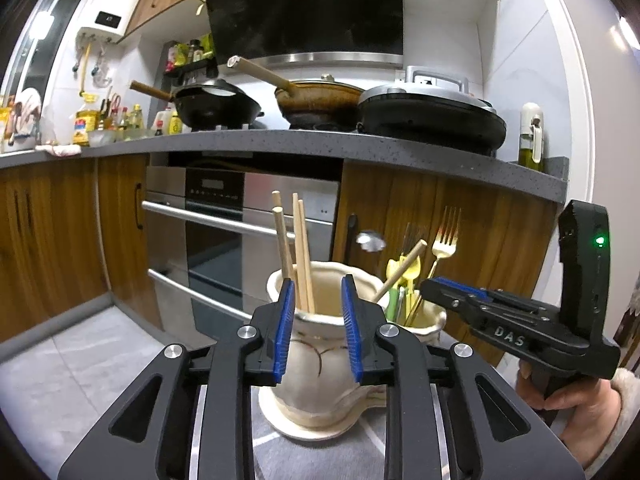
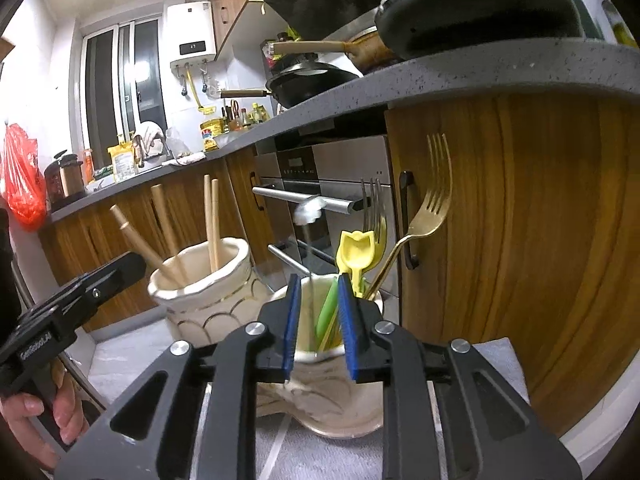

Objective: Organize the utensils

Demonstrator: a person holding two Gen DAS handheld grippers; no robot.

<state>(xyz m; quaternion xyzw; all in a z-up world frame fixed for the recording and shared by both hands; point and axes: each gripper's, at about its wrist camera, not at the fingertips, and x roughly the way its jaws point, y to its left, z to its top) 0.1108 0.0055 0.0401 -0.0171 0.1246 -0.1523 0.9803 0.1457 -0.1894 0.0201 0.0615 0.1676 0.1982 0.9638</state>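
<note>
Bright, fisheye-warped, perhaps slightly soft.

My left wrist view looks forward along its own two fingers, low and just below level, with the left gripper (image 1: 316, 328) filling the bottom of the picture and the chopstick jar (image 1: 316, 364) close ahead. It faces the oven (image 1: 240, 236) squarely, under the countertop (image 1: 280, 142). My right wrist view sits equally low and close behind the right gripper (image 2: 318, 326), aimed at the cutlery jar (image 2: 336, 392) — from further right, so the countertop runs off diagonally to the left. Both views share the two jars, oven and counter — and each catches the other gripper at its edge.
</note>
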